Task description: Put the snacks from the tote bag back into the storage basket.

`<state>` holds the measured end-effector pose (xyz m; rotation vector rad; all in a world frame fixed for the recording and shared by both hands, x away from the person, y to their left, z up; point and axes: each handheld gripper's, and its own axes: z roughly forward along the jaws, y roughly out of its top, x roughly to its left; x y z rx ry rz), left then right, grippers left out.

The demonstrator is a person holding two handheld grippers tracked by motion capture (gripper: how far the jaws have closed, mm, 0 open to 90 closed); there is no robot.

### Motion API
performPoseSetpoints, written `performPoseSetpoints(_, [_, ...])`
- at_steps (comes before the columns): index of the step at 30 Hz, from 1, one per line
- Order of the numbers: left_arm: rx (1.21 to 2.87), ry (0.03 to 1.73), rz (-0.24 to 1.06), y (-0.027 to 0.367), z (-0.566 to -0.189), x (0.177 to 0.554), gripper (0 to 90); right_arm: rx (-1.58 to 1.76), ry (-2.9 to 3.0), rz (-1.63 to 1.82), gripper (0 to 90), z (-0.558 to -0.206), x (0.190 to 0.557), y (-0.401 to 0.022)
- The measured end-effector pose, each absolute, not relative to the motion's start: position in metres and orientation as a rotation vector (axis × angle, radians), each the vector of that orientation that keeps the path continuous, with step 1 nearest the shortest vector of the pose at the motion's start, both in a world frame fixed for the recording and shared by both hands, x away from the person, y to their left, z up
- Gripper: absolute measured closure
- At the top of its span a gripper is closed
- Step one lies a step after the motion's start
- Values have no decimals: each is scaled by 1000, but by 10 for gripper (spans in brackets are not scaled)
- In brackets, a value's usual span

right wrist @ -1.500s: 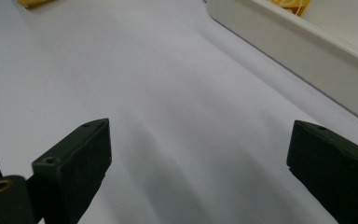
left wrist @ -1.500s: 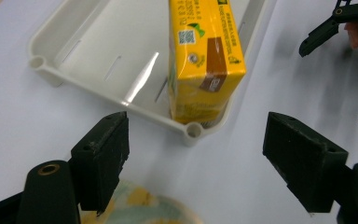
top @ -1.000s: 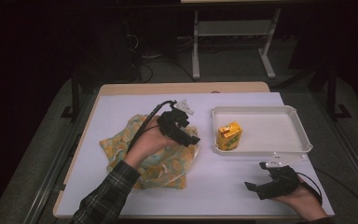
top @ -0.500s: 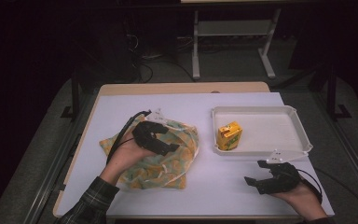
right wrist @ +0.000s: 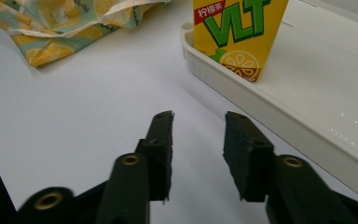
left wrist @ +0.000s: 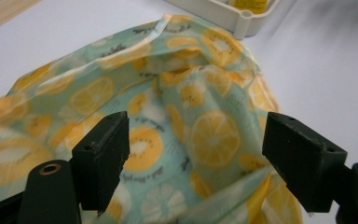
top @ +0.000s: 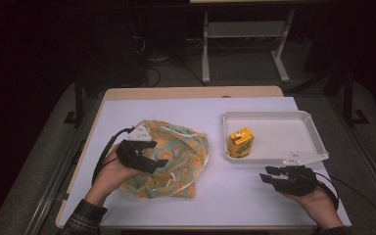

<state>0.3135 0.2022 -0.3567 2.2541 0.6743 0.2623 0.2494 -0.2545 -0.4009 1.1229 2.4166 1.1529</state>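
Hovering: my left gripper (left wrist: 193, 154) stands with its jaws wide apart over the fruit-print bag (top: 169, 164), nothing pinched between the pads yet.
Left fingertips: both black pads (left wrist: 103, 149) sit above crumpled folds near the bag's middle.
Right gripper (right wrist: 198, 149): jaws have just been closing to a narrow gap, nothing between them, hanging low over bare table at near right.
Bag location: lying slumped on the white table top (top: 235, 196), left of centre, well apart from the tray.
Bag handling, my judgement: thin, soft, light film; likely slick; it will collapse and slide rather than resist.
Hold point, my judgement: a raised fold or the pale hemmed rim (left wrist: 161, 28) at the far edge, not flat panels.
Beyond: juice carton (top: 240, 142) stands upright in the white tray (top: 313, 142), far right.
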Motion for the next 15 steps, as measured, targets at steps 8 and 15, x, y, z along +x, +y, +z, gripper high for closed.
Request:
performPoseSetpoints(8, [2244, 709, 289, 228, -363, 300, 183, 1116, 2424, 1171, 889, -397, 260, -257])
performPoseSetpoints(15, [2242, 746, 293, 251, -369, 289, 175, 1089, 2421, 1171, 900, -392, 275, -253])
